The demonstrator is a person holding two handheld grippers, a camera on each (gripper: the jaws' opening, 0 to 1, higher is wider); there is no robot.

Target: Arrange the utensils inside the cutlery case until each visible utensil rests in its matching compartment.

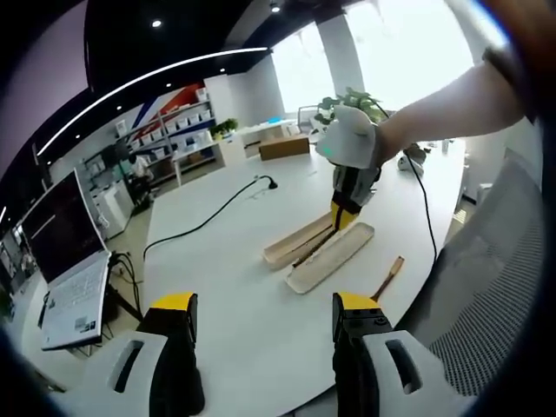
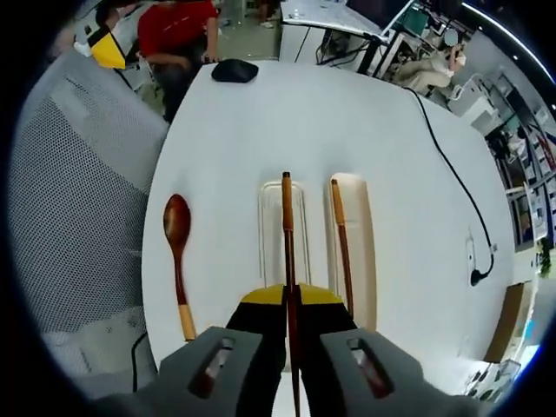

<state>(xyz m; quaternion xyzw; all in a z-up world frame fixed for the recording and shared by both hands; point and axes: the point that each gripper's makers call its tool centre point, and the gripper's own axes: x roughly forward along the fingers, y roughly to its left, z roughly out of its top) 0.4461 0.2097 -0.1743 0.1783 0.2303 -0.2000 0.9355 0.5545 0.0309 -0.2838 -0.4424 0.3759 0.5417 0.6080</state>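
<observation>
Nearby, spoon (image 2: 177,261) beside case (image 2: 282,234).

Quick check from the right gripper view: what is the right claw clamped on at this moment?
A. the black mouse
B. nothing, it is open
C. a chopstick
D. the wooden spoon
C. In the right gripper view the right claw is shut on a chopstick; the wooden spoon lies apart on the table, beside the case.

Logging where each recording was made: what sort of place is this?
Probably an open office or showroom: a laptop on a side desk, display shelves along the far wall, and a mesh office chair at the white table.
</observation>
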